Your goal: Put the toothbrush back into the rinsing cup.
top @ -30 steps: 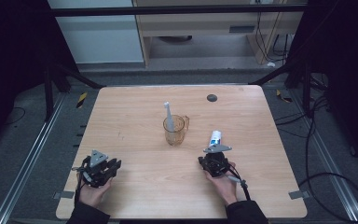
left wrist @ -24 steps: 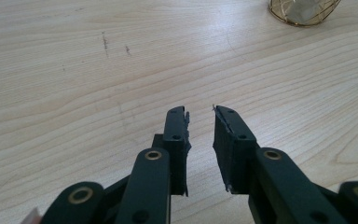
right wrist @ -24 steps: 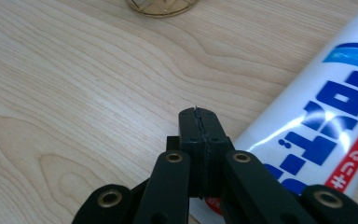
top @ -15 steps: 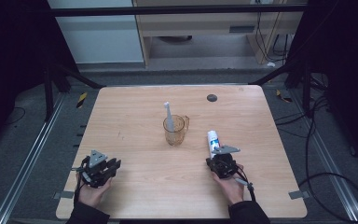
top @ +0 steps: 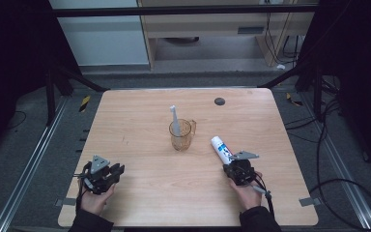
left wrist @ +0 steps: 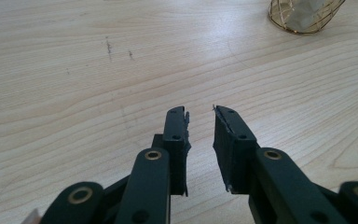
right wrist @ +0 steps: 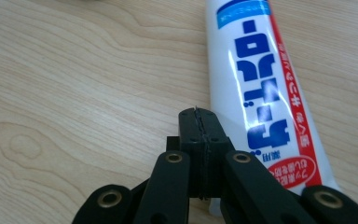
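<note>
Right gripper (right wrist: 200,114) jaws closed empty beside toothpaste tube (right wrist: 261,88); left gripper (left wrist: 200,116) parted. Nudging risks rolling the tube.

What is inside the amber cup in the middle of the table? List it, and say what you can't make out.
A white toothbrush stands in the amber cup, its upper end leaning out above the rim toward the left. The tinted wall blurs its lower end, so whether anything else lies at the bottom cannot be told.
</note>
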### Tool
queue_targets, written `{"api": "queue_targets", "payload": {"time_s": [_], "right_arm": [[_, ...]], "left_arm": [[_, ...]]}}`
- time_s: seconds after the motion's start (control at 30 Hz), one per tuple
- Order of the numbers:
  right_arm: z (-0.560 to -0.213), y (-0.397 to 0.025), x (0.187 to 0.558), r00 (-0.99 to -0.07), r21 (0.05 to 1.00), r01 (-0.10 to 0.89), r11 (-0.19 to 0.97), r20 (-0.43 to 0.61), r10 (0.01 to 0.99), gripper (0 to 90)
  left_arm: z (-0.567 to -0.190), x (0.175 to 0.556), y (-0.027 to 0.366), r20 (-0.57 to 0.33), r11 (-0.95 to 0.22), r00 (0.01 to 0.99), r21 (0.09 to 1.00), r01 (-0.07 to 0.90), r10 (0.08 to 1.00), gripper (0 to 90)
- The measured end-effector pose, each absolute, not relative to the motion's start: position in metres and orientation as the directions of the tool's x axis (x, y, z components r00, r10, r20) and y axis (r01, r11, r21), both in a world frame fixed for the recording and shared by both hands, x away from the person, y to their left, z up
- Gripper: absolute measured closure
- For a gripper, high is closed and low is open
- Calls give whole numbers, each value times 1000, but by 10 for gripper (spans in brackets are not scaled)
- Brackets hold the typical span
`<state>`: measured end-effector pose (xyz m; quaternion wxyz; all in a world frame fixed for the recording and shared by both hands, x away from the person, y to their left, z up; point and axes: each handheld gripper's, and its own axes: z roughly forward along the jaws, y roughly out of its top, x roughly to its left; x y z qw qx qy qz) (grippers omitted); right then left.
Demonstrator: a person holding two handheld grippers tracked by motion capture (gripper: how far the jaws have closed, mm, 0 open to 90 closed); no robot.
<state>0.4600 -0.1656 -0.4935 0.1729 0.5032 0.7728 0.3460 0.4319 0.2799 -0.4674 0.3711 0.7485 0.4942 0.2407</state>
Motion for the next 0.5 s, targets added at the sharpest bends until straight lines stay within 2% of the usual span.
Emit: {"api": "queue_targets", "payload": {"time_s": [0.5], "right_arm": [[-493, -186, 465, -362, 706, 675, 214, 65, 930, 900]], "left_arm": [[-467, 432, 281, 13, -247, 383, 785, 568, 924, 728]]}}
